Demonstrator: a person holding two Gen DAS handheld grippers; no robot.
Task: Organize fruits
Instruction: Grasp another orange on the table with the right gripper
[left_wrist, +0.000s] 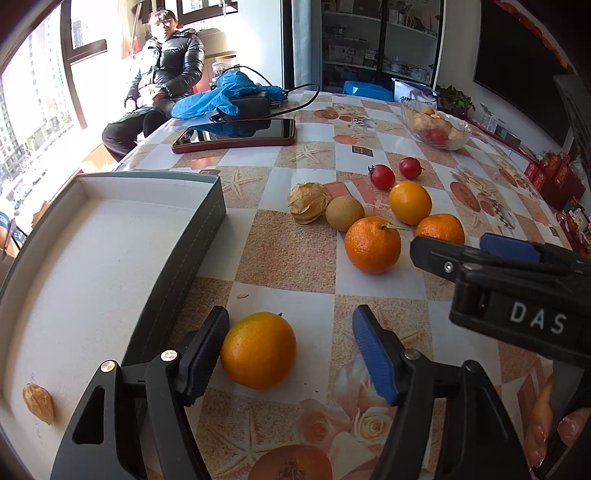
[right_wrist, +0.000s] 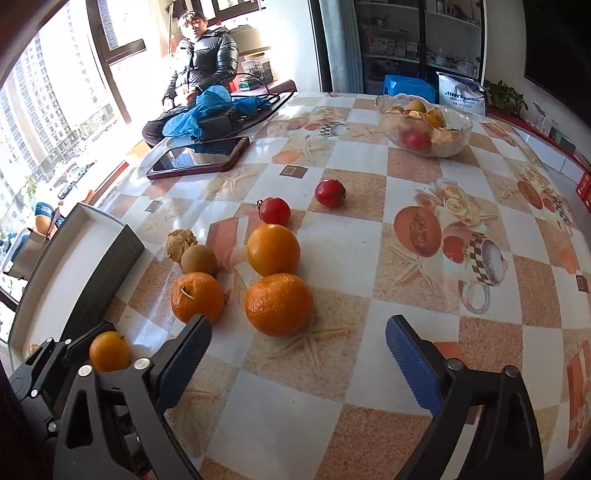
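The left gripper (left_wrist: 290, 354) is standing open around a loose orange (left_wrist: 258, 350) on the worktop (left_wrist: 295, 273) beside the tray (left_wrist: 92, 258); the right gripper (right_wrist: 299, 354) is gaping empty. Three more oranges, two tomatoes are lying beyond; the bowl's (right_wrist: 424, 125) contents are blurring together.

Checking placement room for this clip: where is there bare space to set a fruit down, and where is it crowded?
Most of the grey tray floor is bare; only one husked fruit lies near its front edge. The tablecloth right of the fruit cluster, toward the glass bowl, is free too. It is crowded around the mandarins and tomatoes, and by the phone.
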